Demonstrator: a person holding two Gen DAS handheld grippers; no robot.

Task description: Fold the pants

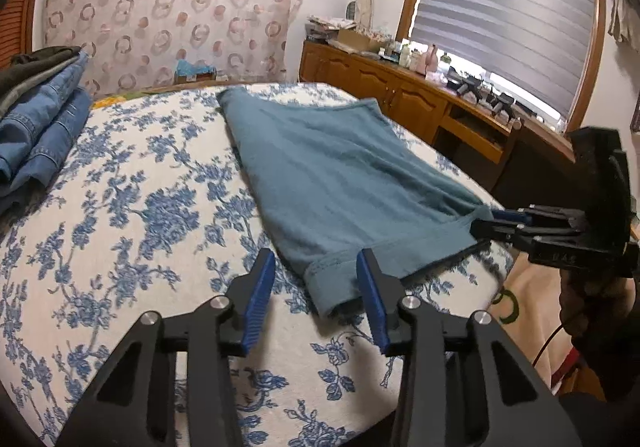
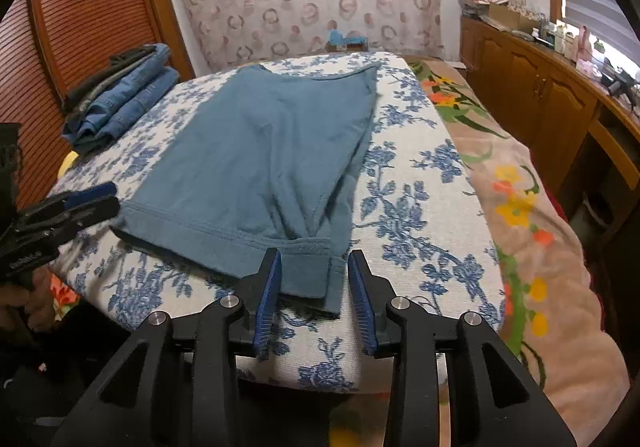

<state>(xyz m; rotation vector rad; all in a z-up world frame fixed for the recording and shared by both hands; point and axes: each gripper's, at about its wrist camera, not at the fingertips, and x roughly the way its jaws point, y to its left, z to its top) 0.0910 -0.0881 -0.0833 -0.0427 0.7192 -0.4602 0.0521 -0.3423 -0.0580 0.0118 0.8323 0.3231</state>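
Teal pants (image 1: 340, 175) lie flat on a blue-flowered board (image 1: 140, 207); they also show in the right wrist view (image 2: 256, 151). My left gripper (image 1: 316, 287) is open, its fingers on either side of the near hem corner. My right gripper (image 2: 314, 287) is open, its fingers on either side of the other hem corner. In the left wrist view the right gripper (image 1: 490, 221) reaches the hem from the right. In the right wrist view the left gripper (image 2: 100, 199) reaches it from the left.
A stack of folded jeans and dark clothes (image 1: 36, 119) sits at the board's far left, also in the right wrist view (image 2: 120, 95). A flowered blanket (image 2: 532, 223) covers the bed on the right. A wooden cabinet (image 1: 400, 95) stands beyond, under the window.
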